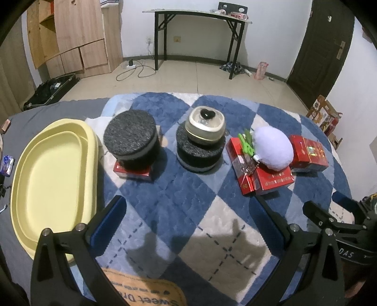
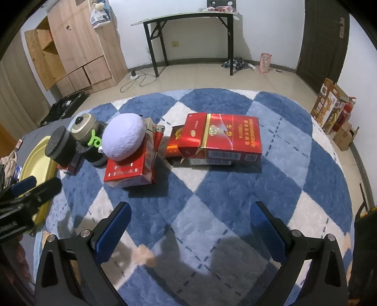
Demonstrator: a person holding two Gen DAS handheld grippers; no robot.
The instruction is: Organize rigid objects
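My left gripper (image 1: 188,204) hovers open over the blue and white rug (image 1: 188,188), holding nothing. Ahead of it a black foam cylinder (image 1: 130,138) stands on a small red box (image 1: 132,173). A second black cylinder (image 1: 200,153) carries a round gold tin (image 1: 205,126). A white plush ball (image 1: 273,148) and a green clip (image 1: 246,144) lie on red boxes (image 1: 259,179). A yellow tray (image 1: 54,169) lies at the left. My right gripper (image 2: 190,208) is open and empty, a short way before a pile of red boxes (image 2: 221,138). The plush ball (image 2: 123,140) is to its left.
A red lighter (image 2: 159,136) stands between the box piles. The right gripper (image 1: 321,202) shows at the left wrist view's right edge, the left gripper (image 2: 37,186) by the tray (image 2: 35,162). Beyond the rug are tiled floor, a black table (image 2: 188,16), a wooden cabinet (image 2: 77,47) and cardboard boxes (image 2: 329,110).
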